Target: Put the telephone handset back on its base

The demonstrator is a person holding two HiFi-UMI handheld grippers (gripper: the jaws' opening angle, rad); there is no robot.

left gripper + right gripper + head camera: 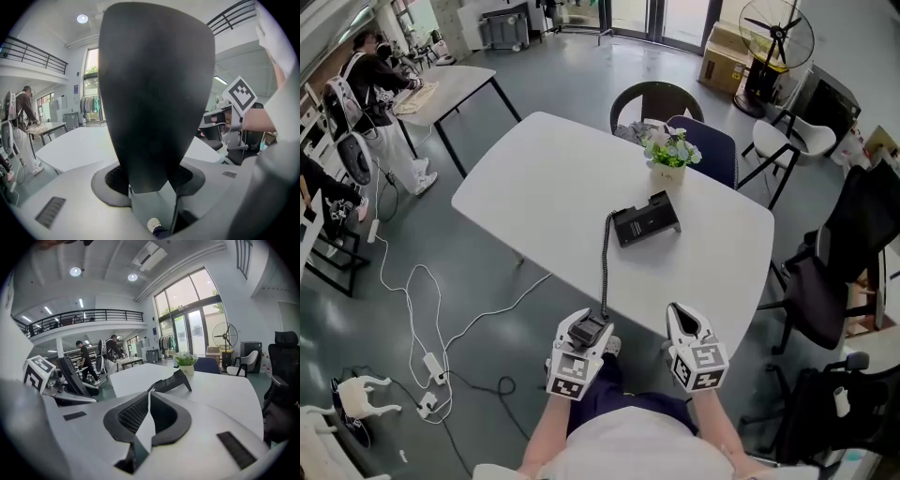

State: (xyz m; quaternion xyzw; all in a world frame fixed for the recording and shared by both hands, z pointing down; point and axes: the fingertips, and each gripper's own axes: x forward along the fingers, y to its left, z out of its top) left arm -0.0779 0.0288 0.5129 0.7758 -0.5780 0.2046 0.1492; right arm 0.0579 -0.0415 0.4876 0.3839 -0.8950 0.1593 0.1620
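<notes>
The left gripper (587,326) is clamped on the handset (154,93), held off the near edge of the table (534,187) and well short of the base (645,221). Carrying it over and seating it remain. The right gripper (682,321) is closed and empty.

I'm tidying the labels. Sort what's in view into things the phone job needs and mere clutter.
Job: handset, held in the left gripper; cord; base.
Clutter: potted flowers; blue chair; standing fan.
</notes>
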